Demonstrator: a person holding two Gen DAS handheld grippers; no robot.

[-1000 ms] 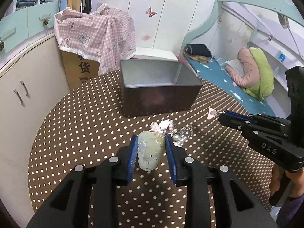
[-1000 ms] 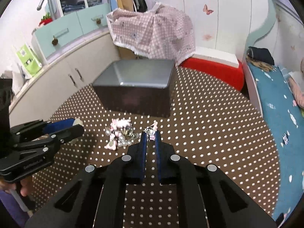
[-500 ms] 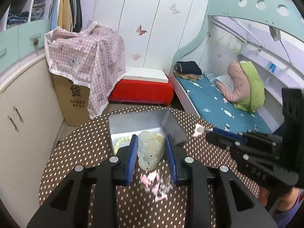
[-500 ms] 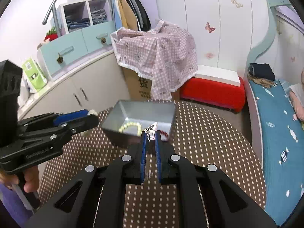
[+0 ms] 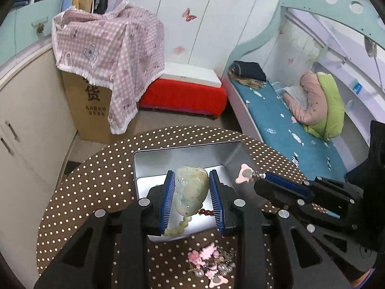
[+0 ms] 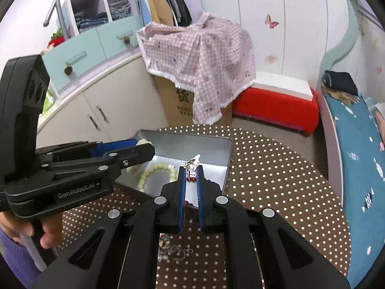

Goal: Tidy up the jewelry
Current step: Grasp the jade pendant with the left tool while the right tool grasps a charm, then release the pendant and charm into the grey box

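My left gripper (image 5: 191,180) is shut on a pale green jade pendant (image 5: 191,190) and holds it over the open metal box (image 5: 149,166). My right gripper (image 6: 191,168) is shut on a small pink earring (image 6: 192,165), also above the box (image 6: 226,151); it shows in the left wrist view (image 5: 261,177) with the earring (image 5: 245,176) at its tip. Inside the box lie a pale bead bracelet (image 6: 157,172) and a dark red bead piece (image 5: 205,212). A heap of pink and pearl jewelry (image 5: 211,265) lies on the table in front of the box.
The round brown polka-dot table (image 5: 96,180) holds the box. Behind it stand a cardboard box under pink checked cloth (image 5: 108,48), a red bench (image 5: 182,96), white cabinets on the left and a blue bed (image 5: 288,130) on the right.
Both grippers have risen and moved forward over the box with their pieces still held. The box interior now shows from above; the jewelry heap has dropped to the lower edge.
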